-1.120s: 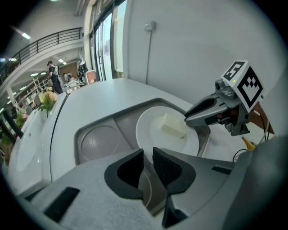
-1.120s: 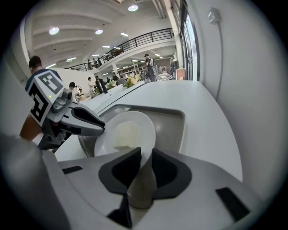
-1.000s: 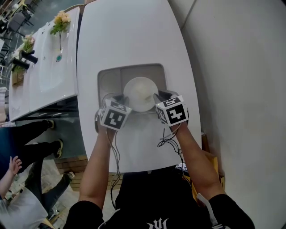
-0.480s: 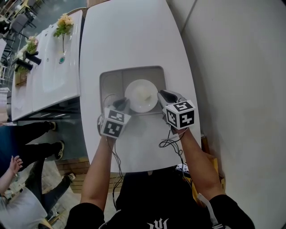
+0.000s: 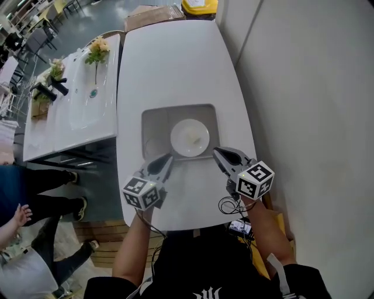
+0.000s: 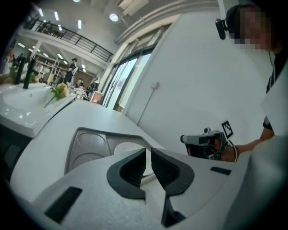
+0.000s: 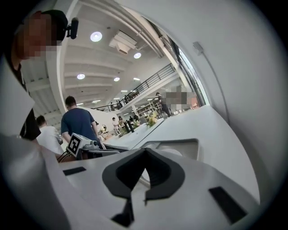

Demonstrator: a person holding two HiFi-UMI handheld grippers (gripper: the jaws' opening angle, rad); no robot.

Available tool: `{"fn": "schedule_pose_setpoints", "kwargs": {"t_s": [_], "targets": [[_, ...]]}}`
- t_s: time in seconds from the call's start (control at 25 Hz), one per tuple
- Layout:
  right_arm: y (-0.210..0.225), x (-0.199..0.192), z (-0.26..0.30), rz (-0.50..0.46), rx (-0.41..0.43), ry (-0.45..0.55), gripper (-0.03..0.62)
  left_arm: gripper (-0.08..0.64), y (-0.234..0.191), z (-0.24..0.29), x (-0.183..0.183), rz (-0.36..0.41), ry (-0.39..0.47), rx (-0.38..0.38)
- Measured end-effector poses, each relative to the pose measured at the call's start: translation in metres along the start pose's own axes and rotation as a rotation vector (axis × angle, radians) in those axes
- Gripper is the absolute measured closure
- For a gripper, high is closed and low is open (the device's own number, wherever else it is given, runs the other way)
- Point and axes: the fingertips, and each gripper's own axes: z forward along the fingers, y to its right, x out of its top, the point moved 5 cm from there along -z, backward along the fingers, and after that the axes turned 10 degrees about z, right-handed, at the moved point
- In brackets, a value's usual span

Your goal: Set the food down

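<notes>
A round white plate (image 5: 190, 138) with a faint pale smear on it lies in the right part of a grey compartment tray (image 5: 153, 117) on the long white table (image 5: 175, 64). Both grippers hang just short of the tray's near edge, apart from it. My left gripper (image 5: 166, 159) keeps a narrow slit between its pads with nothing in it; in the left gripper view (image 6: 148, 155) the tray (image 6: 90, 139) and plate (image 6: 128, 147) lie beyond it. My right gripper (image 5: 217, 152) is shut and empty, and its own view (image 7: 145, 152) looks at the tray (image 7: 180, 143).
A second white counter (image 5: 76, 111) on the left carries flower vases (image 5: 96, 49) and dark bottles (image 5: 49, 90). People's legs (image 5: 41, 198) stand below it. A plain wall (image 5: 304, 87) runs close along the table's right side. A cardboard box (image 5: 155, 14) sits at the far end.
Both grippers have drawn back from beside the plate toward the person and now sit off the tray. Their jaws have narrowed. The plate stays in the tray.
</notes>
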Motion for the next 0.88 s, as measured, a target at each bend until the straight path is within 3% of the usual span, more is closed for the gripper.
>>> {"fn": "schedule_pose_setpoints", "kwargs": {"t_s": [0.12,0.56,0.76,0.88], "targets": [[-0.026,-0.005,-0.017,-0.031,0.041,0.016,0.589,0.523,0.015,-0.025,-0.002,-0.034,0.051,-0.033],[-0.085,-0.042,-0.025,-0.034,0.083,0.045,0.589,0.523,0.054,-0.081,-0.003,0.062,0.04,-0.168],[-0.1,-0.068,-0.039,0.042,0.083,0.05,0.589,0.523,0.082,-0.103,-0.013,0.079,0.061,-0.373],[-0.108,-0.076,-0.056,0.029,0.055,0.063,0.589,0.523,0.093,-0.111,-0.013,0.097,0.089,-0.441]]}}
